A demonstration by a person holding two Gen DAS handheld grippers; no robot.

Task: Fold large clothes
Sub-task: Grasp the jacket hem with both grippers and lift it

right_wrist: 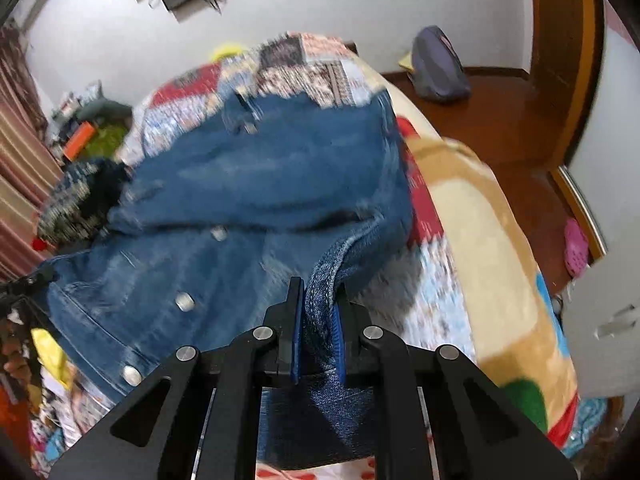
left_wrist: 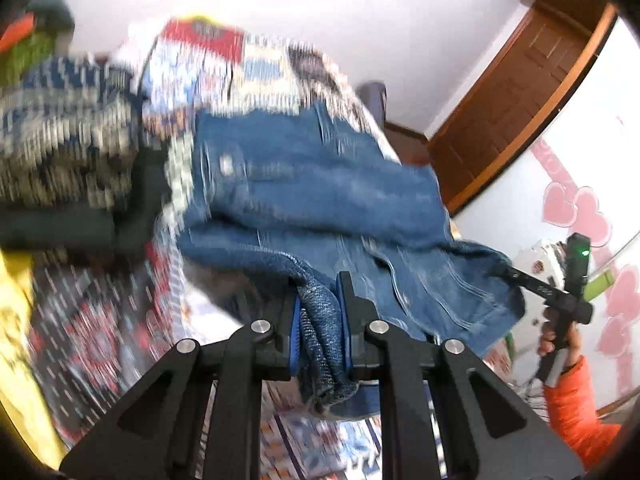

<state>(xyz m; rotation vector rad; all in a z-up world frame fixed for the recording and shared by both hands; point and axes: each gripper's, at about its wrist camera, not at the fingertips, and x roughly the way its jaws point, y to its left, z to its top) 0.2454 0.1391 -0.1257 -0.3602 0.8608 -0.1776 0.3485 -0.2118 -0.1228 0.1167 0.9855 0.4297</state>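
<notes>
A patchwork bed point(right_wrist: 320, 64) carried the denim jacket point(right_wrist: 256, 184), its near edge raised off the cover. The left gripper point(left_wrist: 321, 322) was clamped on one bunched hem; the right gripper point(right_wrist: 319, 320) was clamped on another fold.

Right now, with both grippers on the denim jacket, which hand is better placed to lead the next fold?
Probably the right. The right gripper pinches a thin edge of the denim jacket, with the snap-button front spread before it. The left gripper clamps a thick bunched wad.
</notes>
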